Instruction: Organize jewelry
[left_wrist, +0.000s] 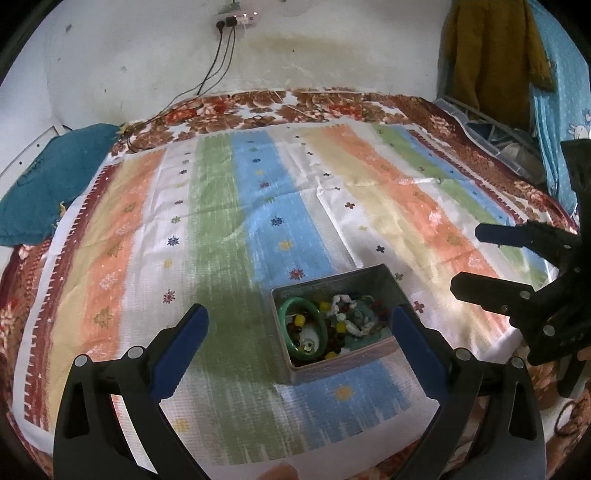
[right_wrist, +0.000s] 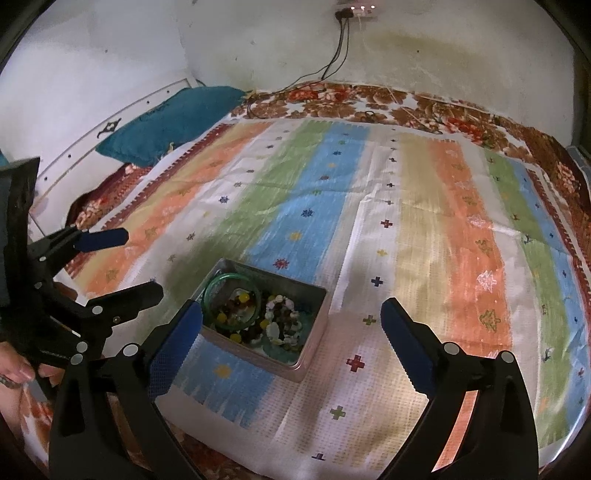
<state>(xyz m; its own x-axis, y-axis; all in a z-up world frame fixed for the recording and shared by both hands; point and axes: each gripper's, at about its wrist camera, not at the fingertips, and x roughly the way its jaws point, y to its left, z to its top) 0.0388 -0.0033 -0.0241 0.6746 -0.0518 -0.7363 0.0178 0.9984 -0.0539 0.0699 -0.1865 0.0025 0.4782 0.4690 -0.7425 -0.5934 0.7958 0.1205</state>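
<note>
Near the front edge of the striped cloth (left_wrist: 229, 206): metal tin (left_wrist: 388, 284), lid off, jammed with jewelry — green bangle (left_wrist: 303, 303) tilted against the left wall, white shell strand (left_wrist: 349, 321) and yellow beads tangled beside it, single pieces hard to separate. Bottom of the tin mostly buried. Left gripper (left_wrist: 301, 325) spread wide, nothing pinched, right pad overlapping the tin's near corner in its own view; contact not certain. Right gripper (right_wrist: 291, 319) likewise spread, empty, left pad in front of the tin's wall. Hand (right_wrist: 14, 365) cut off at the frame edge. Plenty of bare cloth behind and right of the tin; teal pillow (right_wrist: 173, 122) and wall cables (left_wrist: 218, 62) far back.
</note>
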